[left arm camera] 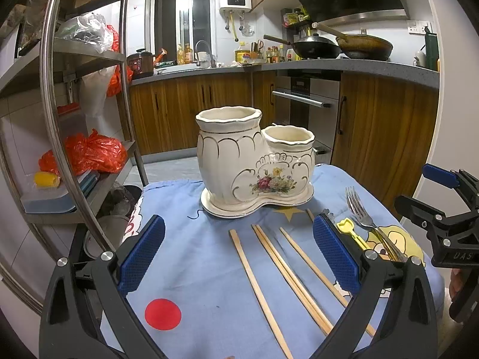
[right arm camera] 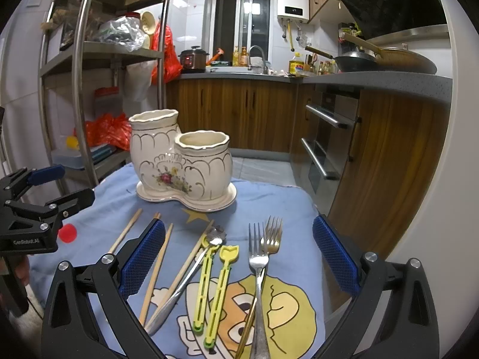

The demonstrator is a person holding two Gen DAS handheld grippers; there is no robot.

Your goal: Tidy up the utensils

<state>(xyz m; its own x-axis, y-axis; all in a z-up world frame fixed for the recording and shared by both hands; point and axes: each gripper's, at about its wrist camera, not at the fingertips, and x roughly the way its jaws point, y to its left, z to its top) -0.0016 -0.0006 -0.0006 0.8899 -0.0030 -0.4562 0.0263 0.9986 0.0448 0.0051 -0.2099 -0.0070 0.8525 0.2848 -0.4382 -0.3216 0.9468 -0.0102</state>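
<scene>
Both jaws stand wide with nothing between them. The left hand-held gripper [left arm camera: 238,258] hovers over the chopsticks [left arm camera: 287,272], which lie on the blue cloth [left arm camera: 185,269] of the bench, long axes running away from it toward the holder [left arm camera: 254,161], fanned slightly. The right hand-held gripper [right arm camera: 238,258] hovers over the forks [right arm camera: 263,257], the yellow tools [right arm camera: 215,281] and what looks like a spoon [right arm camera: 191,269], handles pointing back toward it. So each hand is nearer its own group: chopsticks left, forks right. The holder stands upright beyond both, empty as far as I can see, its taller cup on the left side.
</scene>
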